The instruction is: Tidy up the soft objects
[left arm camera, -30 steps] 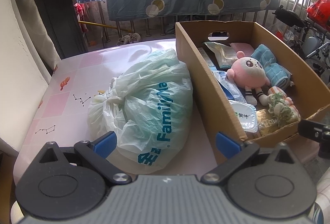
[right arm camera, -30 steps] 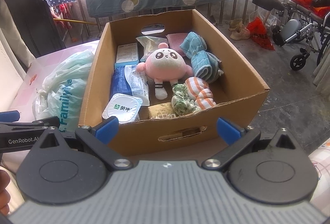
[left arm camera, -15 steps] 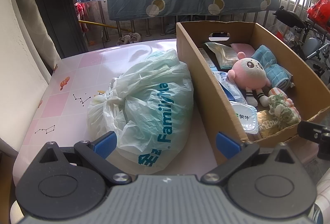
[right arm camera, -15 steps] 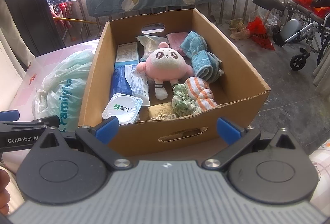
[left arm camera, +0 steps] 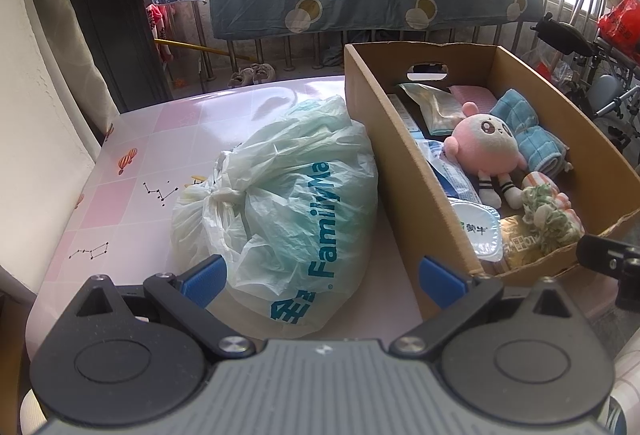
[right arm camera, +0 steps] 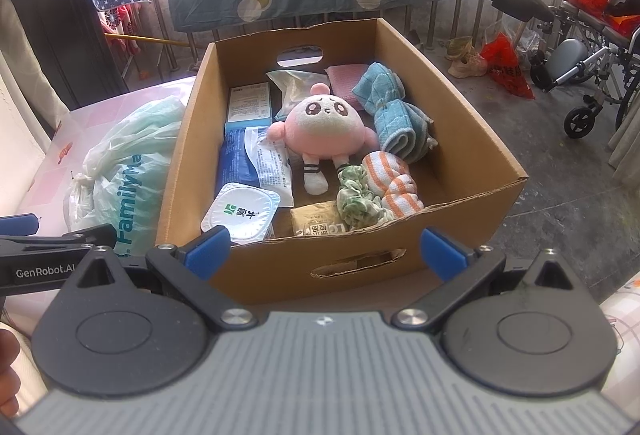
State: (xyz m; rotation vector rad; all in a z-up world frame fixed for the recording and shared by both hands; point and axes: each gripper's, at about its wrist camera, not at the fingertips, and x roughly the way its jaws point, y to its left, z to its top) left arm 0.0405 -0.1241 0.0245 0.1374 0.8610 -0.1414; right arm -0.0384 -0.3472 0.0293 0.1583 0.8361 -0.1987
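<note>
The left gripper (left arm camera: 322, 277) is held low and level over the pink patterned tabletop (left arm camera: 132, 195), its blue-tipped fingers spread wide and holding nothing; the knotted FamilyMart plastic bag (left arm camera: 280, 211) lies just ahead, at 12 o'clock from its fingers. The right gripper (right arm camera: 324, 251) hovers in front of the near wall of the cardboard box (right arm camera: 460, 139), jaws likewise wide apart and empty, pointing at the box's cut-out handle slot. At 9 o'clock in the right wrist view, the side of the left gripper shows with white lettering on black.

The box is plain brown corrugated board, open-topped, with ragged torn edges along the near rim. At its centre lies a pink plush doll (right arm camera: 324, 131), round and fuzzy, with a pale face, dark eyes and striped socks. At 2 o'clock from the doll sits a rolled blue towel (right arm camera: 396, 115), ribbed and soft. At 5 o'clock from it are an orange-and-white striped cloth (right arm camera: 394, 179), bunched into rounded lumps, and a crinkled green scrunchie (right arm camera: 354, 199) touching it. At 8 o'clock lies a foil-lidded yogurt cup (right arm camera: 240, 213), glossy and flat-topped, beside crinkly plastic packets (right arm camera: 260, 159). The bag is thin, translucent, wrinkled film, pressed against the box's left wall.
</note>
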